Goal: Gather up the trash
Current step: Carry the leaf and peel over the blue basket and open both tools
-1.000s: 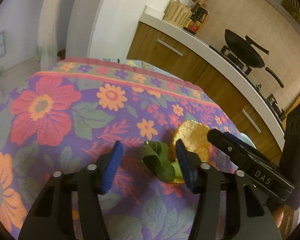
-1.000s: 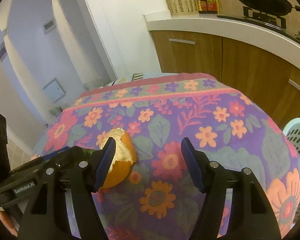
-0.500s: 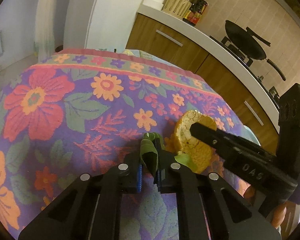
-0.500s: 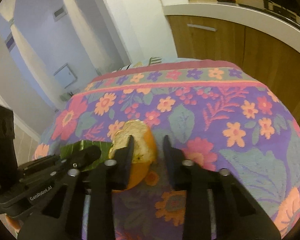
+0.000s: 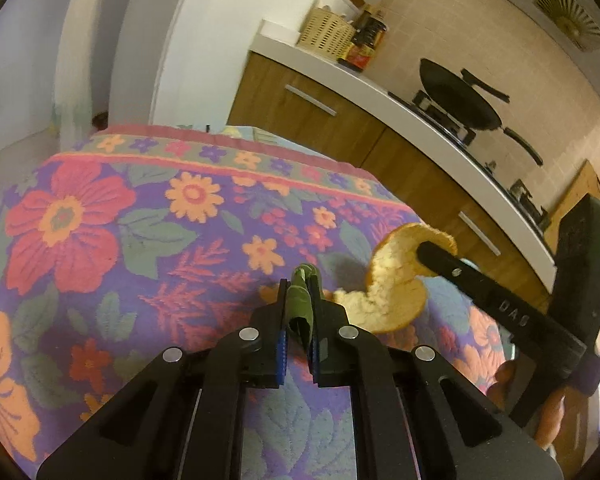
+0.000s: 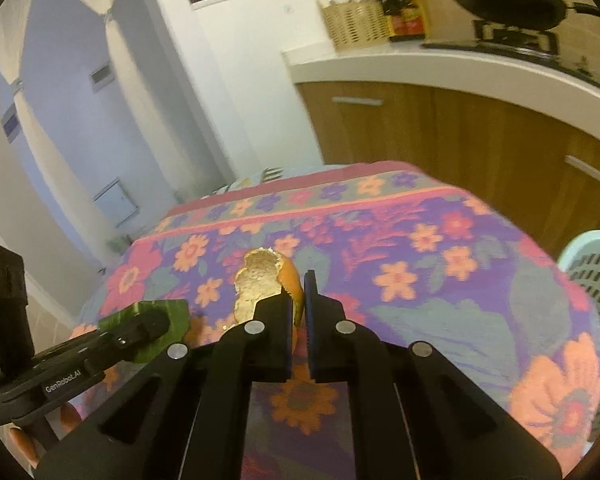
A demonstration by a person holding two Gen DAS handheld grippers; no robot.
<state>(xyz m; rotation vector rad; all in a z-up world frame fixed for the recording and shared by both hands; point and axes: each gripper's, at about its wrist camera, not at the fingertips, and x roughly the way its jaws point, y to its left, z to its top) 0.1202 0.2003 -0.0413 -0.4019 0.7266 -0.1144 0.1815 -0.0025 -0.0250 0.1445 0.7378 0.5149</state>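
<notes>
My left gripper (image 5: 299, 292) is shut on a green leaf (image 5: 300, 306) and holds it above the flowered tablecloth (image 5: 140, 240). My right gripper (image 6: 298, 292) is shut on an orange peel (image 6: 260, 280), lifted off the cloth. In the left wrist view the peel (image 5: 392, 280) hangs from the right gripper's fingers (image 5: 440, 256) just to the right of the leaf. In the right wrist view the leaf (image 6: 172, 312) and the left gripper (image 6: 140, 328) show at lower left.
A pale green slotted basket (image 6: 596, 280) stands at the table's right edge. Behind the table runs a white counter (image 5: 420, 116) with wooden cabinets, a wicker basket (image 5: 328, 32), bottles and a black pan (image 5: 460, 96) on a stove.
Both grippers have closed, the left on the leaf and the right on the orange peel, and both have lifted their pieces off the tablecloth.
</notes>
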